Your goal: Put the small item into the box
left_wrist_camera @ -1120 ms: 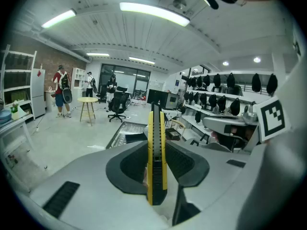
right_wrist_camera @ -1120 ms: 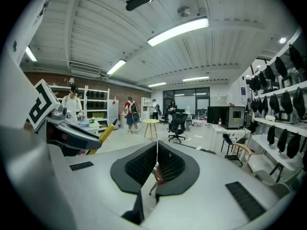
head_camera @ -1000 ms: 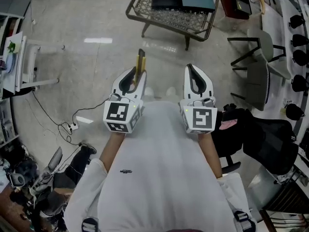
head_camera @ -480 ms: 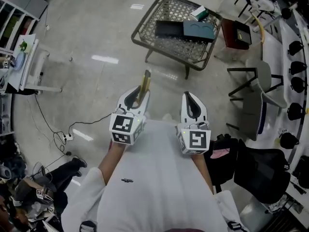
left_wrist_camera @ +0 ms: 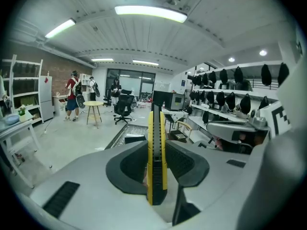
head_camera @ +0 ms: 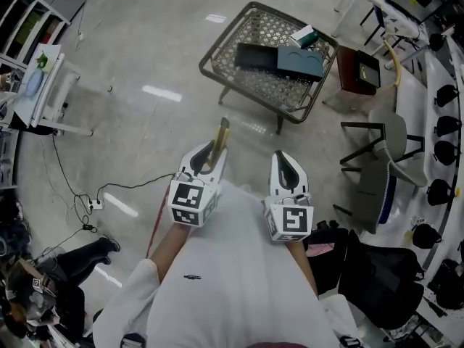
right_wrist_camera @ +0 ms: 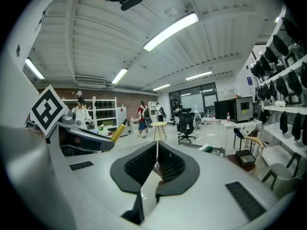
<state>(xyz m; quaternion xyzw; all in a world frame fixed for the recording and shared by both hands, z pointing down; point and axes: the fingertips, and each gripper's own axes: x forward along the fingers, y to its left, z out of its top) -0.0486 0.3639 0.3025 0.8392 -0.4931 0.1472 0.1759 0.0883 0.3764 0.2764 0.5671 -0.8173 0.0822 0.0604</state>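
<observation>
My left gripper (head_camera: 209, 155) is shut on a slim yellow-and-black utility knife (head_camera: 221, 135), which sticks out forward past its jaws. In the left gripper view the knife (left_wrist_camera: 156, 152) stands on edge, squeezed between the dark pads. My right gripper (head_camera: 287, 167) is beside it, its jaws shut with nothing between them (right_wrist_camera: 157, 164). Ahead, on a low wicker table (head_camera: 217, 69), lie a black box (head_camera: 255, 55) and a dark teal box (head_camera: 299, 62). Both grippers are over bare floor, short of the table.
A small white-green pack (head_camera: 303, 36) lies on the table's far corner. A dark red stool (head_camera: 362, 68) and grey chairs (head_camera: 391, 140) stand to the right, a black office chair (head_camera: 384, 281) at lower right. A power strip with cable (head_camera: 93, 204) lies on the floor left. People stand far off (left_wrist_camera: 73, 96).
Both grippers have moved forward towards the wicker table, which now shows lower and fuller in the head view. The knife stays clamped in the left gripper; the right stays shut.
</observation>
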